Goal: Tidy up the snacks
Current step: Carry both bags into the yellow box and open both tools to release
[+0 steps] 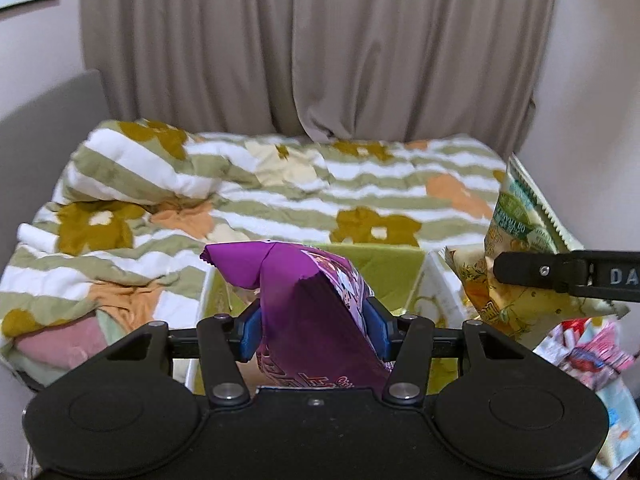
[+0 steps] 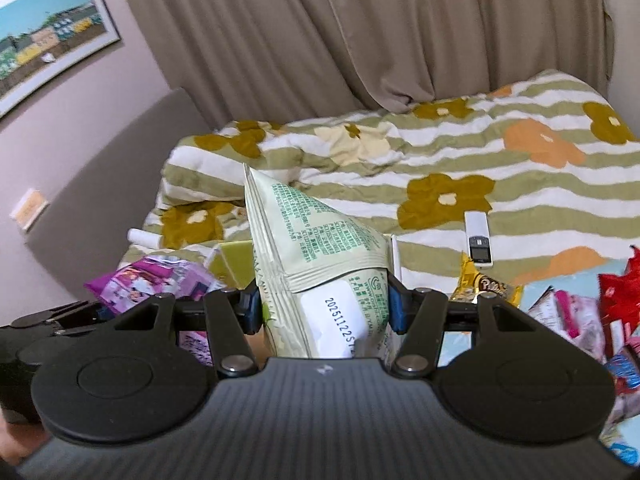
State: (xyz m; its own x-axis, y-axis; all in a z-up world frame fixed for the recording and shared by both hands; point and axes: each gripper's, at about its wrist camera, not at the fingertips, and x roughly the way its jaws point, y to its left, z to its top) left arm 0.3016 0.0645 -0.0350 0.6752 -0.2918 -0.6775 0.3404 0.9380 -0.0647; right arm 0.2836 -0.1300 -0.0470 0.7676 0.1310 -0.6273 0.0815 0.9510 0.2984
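My left gripper [image 1: 314, 330] is shut on a purple snack bag [image 1: 308, 304] and holds it above a green open box [image 1: 384, 268] on the bed. My right gripper [image 2: 324, 308] is shut on a pale green snack bag [image 2: 316, 240] with printed text and a date label. In the left wrist view that bag [image 1: 516, 216] and a right gripper finger [image 1: 560, 270] show at the right. In the right wrist view the purple bag [image 2: 156, 280] and the left gripper body [image 2: 48, 320] show at the left, with the green box [image 2: 234, 262] behind.
A pile of loose snack packs [image 2: 576, 312] lies at the right, including a gold pack [image 2: 484, 286] and a red one [image 2: 622, 284]. A white remote [image 2: 478, 238] lies on the striped flowered blanket [image 2: 460, 152]. A curtain and grey headboard stand behind.
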